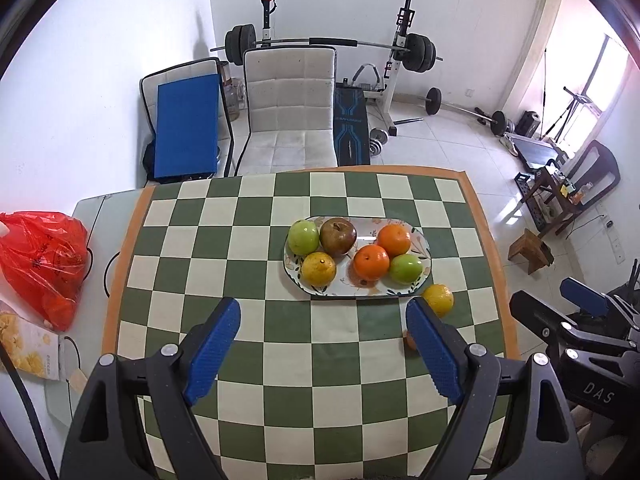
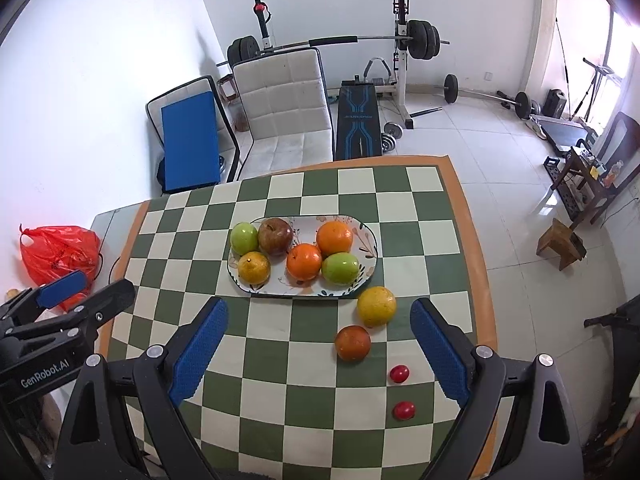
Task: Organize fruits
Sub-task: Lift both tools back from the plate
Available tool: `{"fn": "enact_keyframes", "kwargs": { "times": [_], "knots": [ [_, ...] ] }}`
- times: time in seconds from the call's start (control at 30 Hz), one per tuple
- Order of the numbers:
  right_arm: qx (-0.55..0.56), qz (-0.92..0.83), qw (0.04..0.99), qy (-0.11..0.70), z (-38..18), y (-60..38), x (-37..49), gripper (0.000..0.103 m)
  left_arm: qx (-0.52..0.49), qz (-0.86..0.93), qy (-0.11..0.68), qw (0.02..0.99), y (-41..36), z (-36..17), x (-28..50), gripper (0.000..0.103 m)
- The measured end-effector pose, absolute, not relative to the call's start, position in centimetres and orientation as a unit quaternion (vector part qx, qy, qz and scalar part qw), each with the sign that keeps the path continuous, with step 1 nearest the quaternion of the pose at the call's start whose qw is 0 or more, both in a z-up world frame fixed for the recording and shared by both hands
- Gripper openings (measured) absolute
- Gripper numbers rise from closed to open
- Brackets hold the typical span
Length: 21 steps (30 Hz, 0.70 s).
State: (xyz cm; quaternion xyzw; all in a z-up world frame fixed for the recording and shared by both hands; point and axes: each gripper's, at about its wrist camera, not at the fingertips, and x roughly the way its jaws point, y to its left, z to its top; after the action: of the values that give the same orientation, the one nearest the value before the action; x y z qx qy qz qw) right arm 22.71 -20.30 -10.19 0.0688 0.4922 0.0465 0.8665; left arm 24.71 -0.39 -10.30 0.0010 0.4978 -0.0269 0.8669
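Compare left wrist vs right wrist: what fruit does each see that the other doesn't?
Left wrist only: no extra fruit; its finger hides most of the dark orange fruit.

Right wrist only: two small red fruits on the cloth and the dark orange fruit in full.

Both: the plate holding six fruits, and the yellow citrus on the cloth beside its near right end. Both hand-held grippers, left and right, are open and empty.

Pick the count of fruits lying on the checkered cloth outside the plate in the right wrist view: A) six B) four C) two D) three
B: off the plate lie a yellow citrus, a dark orange fruit and two small red fruits; both grippers, left and right, are open and hold nothing.
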Motion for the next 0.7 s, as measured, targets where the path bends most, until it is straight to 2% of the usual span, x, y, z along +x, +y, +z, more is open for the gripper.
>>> {"fn": "enact_keyframes", "kwargs": {
  "times": [0.2, 0.3, 0.4, 0.53, 0.63, 0.7],
  "knots": [
    [0.108, 0.053, 0.858, 0.5, -11.4, -22.0, 23.5, 0.097, 0.006, -0.017, 0.505, 0.863, -0.8, -11.1, 25.3, 0.085],
    [0.143, 0.034, 0.842, 0.52, -13.9, -24.8, 24.5, 0.097, 0.021, -0.009, 0.523, 0.852, -1.4, -12.8, 26.4, 0.103],
    [0.159, 0.003, 0.818, 0.553, -17.8, -27.7, 25.4, 0.097, 0.04, -0.003, 0.541, 0.84, -2.5, -15.2, 27.5, 0.103],
    [0.211, -0.018, 0.762, 0.611, -26.0, -31.9, 25.9, 0.097, 0.064, -0.016, 0.582, 0.811, -5.4, -19.5, 29.1, 0.103],
    [0.263, -0.011, 0.732, 0.629, -30.1, -33.9, 26.3, 0.097, 0.068, -0.037, 0.626, 0.776, -8.6, -23.9, 30.5, 0.103],
    [0.27, -0.019, 0.73, 0.627, -31.7, -35.1, 26.8, 0.092, 0.066, -0.05, 0.65, 0.755, -10.6, -26.4, 31.2, 0.103]
  ]
}}
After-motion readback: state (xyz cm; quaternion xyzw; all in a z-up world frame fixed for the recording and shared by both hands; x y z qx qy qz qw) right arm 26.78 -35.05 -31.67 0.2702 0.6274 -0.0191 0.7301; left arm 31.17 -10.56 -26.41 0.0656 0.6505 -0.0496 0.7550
